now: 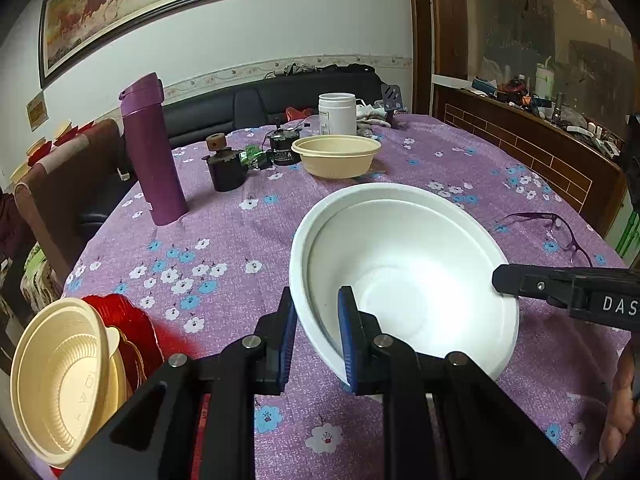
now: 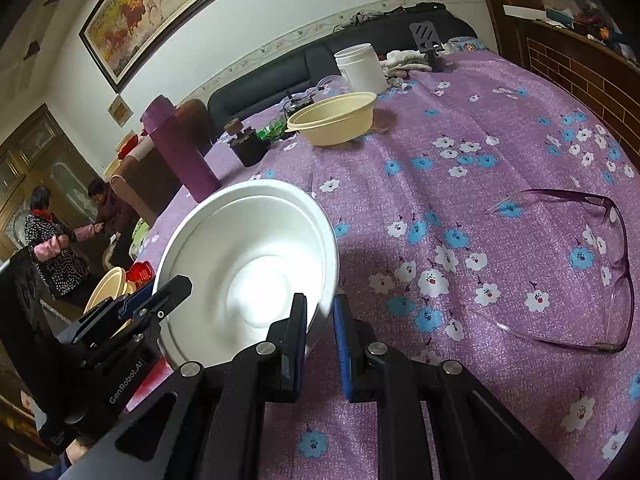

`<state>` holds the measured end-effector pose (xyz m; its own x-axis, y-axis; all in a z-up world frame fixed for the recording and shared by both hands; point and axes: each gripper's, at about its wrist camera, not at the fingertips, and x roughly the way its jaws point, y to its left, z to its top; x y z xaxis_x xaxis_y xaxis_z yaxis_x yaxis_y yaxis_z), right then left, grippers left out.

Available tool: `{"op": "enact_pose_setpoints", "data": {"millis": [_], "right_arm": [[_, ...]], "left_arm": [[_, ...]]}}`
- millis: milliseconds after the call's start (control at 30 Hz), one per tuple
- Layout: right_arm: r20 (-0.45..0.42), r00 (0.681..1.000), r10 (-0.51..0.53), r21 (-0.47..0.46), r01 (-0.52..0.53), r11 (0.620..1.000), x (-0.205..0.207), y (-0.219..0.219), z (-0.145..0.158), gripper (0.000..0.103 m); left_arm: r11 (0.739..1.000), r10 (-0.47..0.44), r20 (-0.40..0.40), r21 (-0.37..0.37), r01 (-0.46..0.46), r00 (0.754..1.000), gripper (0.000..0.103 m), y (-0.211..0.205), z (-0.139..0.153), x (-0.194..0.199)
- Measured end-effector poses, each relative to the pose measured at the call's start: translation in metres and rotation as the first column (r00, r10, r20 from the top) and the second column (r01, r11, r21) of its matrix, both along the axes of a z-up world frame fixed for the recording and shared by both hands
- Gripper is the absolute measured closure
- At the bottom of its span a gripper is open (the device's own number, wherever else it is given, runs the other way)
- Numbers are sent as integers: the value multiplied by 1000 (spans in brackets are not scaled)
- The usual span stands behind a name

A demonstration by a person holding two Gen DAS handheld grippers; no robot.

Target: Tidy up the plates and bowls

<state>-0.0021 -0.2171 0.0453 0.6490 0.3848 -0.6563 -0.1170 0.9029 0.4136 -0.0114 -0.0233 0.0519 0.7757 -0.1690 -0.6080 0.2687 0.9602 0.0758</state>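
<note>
A: Both hand-held grippers are pinching the white bowl (image 1: 404, 276) right now. The left hand-held gripper (image 1: 318, 340) is clamping the near rim, one blue pad inside the wall, the other outside, jaws nearly together on the thin edge.

B: And the right hand-held gripper (image 2: 320, 340) is doing the same on the opposite rim, closed down on the wall. The bowl is sitting tilted between the two, over the purple flowered table (image 1: 240, 240).

A: Where is it heading, in your judgement?

B: Likely toward a stack. A beige bowl (image 1: 336, 156) is waiting farther back on the table, and another beige bowl (image 1: 60, 380) is leaning on a red plate (image 1: 132, 328) at the near left edge. To carry it well, the person is going to need both grips moving together, keeping the rim level so that thin wall isn't twisting or slipping out of the pads.

A: Anything to watch?

B: The glasses (image 2: 580, 272) are lying to the right and the purple flask (image 1: 154, 152) is standing to the left, so a wide swing is risking a knock.

A: What's hard to make out?

B: Whether the bowl's base is touching the cloth or hanging clear: I cannot tell. The red plate is mostly covered, and the near-left stack is being cut off by the frame and the gripper body.
</note>
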Motion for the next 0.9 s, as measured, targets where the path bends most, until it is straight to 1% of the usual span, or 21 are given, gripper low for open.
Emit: {"op": "enact_pose_setpoints", "data": {"millis": [400, 900], "right_arm": [[2, 1000, -1, -1, 1, 1000, -1, 1, 1, 88], [8, 1000, 12, 11, -12, 1000, -6, 8, 8, 88]], "left_arm": [[1000, 2, 15, 3, -2, 1000, 85, 0, 3, -4], [1000, 12, 23, -19, -12, 1000, 85, 12, 10, -8]]}}
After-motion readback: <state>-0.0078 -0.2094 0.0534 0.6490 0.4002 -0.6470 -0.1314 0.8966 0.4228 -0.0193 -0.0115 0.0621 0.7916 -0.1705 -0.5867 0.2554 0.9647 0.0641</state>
